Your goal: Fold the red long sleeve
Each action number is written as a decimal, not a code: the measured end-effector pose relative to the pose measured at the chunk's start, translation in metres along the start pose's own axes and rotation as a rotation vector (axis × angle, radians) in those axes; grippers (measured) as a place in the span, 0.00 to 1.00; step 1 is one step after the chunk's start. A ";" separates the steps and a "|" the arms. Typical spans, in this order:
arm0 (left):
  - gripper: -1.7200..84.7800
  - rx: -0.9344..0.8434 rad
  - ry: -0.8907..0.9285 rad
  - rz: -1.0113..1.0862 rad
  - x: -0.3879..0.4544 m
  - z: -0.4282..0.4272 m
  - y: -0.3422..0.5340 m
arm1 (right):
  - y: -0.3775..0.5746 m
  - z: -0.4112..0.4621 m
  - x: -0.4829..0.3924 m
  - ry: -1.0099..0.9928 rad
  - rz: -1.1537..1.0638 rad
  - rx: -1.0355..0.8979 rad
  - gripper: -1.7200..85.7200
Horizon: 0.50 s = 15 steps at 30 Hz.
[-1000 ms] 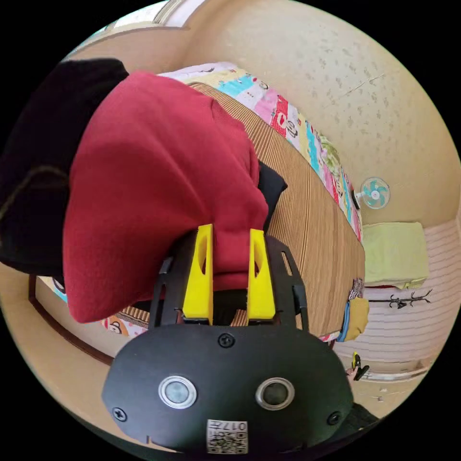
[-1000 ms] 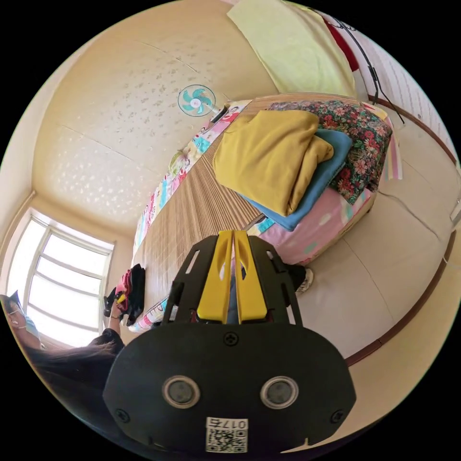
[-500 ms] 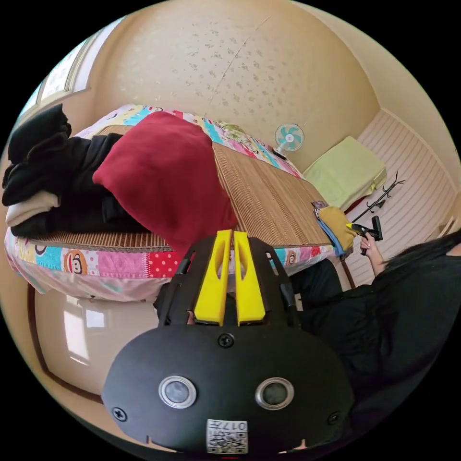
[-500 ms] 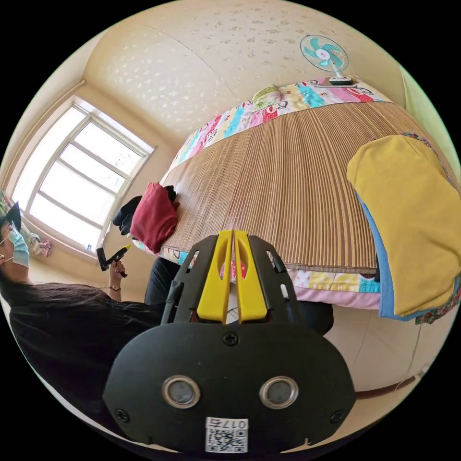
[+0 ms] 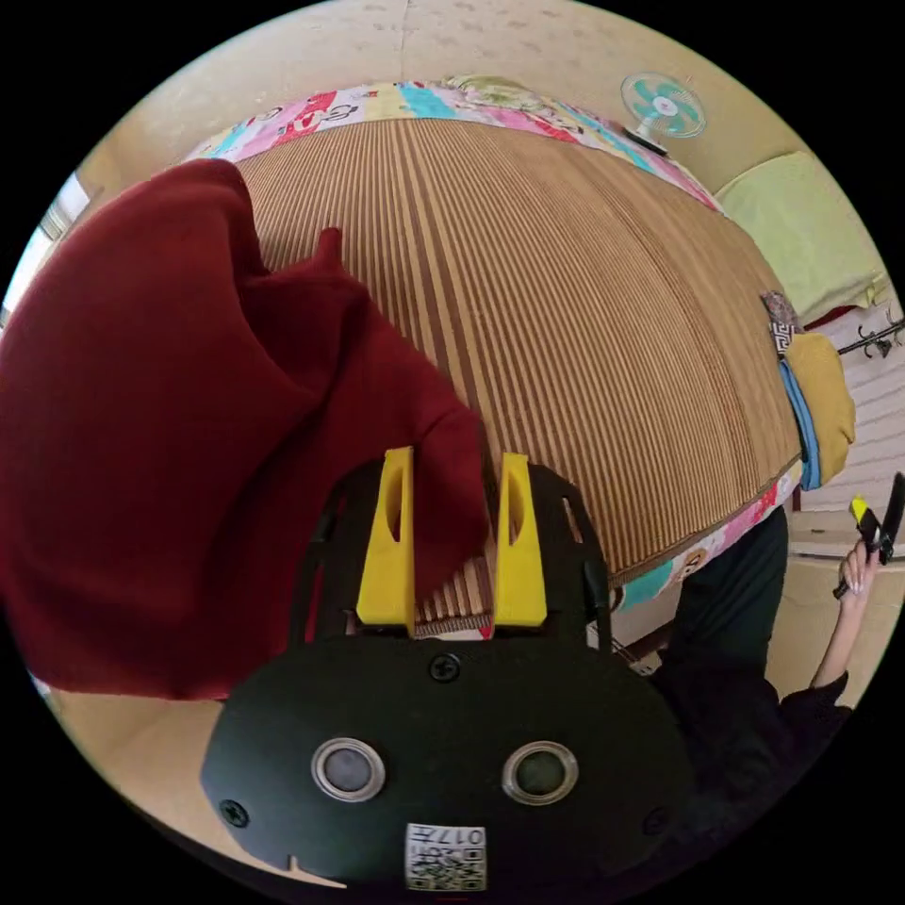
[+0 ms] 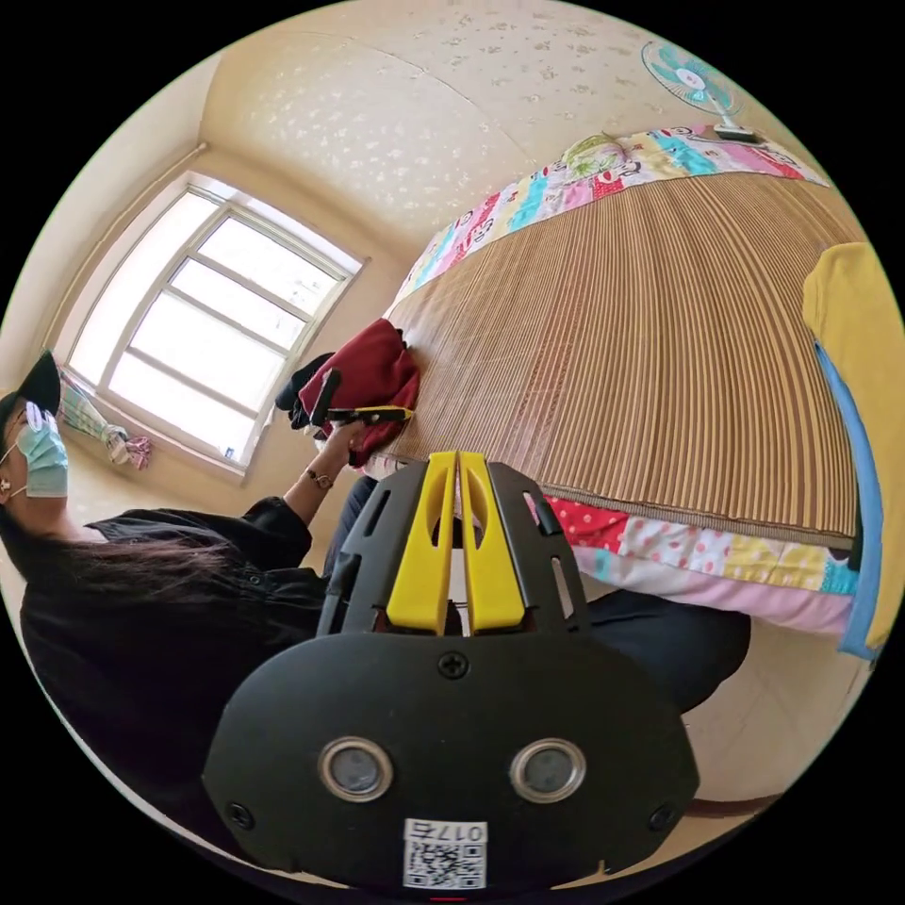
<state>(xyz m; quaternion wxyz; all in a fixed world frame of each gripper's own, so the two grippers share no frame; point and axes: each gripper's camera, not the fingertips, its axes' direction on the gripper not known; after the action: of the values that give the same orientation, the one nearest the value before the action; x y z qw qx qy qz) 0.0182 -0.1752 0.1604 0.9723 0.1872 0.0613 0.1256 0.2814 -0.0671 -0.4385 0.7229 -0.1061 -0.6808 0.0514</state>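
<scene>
Red long sleeve (image 5: pixel 189 424), seemingly bunched

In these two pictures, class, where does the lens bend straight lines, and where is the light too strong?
Left gripper view: fisheye bows the mat's stripes; even light on the red long sleeve. Right gripper view: the window is blown out white; the mat edge curves.

No text is legible apart from an unreadable coded sticker (image 5: pixel 446 856) under each camera.
</scene>
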 end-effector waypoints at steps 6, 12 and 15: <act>0.04 0.255 0.716 0.169 -0.020 -0.144 0.061 | 0.083 -0.055 -0.014 0.150 -0.033 0.204 0.02; 0.02 0.684 0.861 0.778 0.018 -0.374 0.206 | 0.105 -0.059 -0.030 -0.038 -0.245 0.407 0.03; 0.02 0.733 0.897 0.903 0.025 -0.421 0.247 | 0.087 -0.039 -0.052 -0.157 -0.368 0.402 0.04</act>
<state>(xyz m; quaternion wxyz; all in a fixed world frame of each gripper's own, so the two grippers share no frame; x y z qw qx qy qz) -0.0824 0.2003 -0.1363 0.5821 0.4379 0.4084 0.5500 0.3230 0.0030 -0.5103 0.6717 0.1688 -0.7187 0.0614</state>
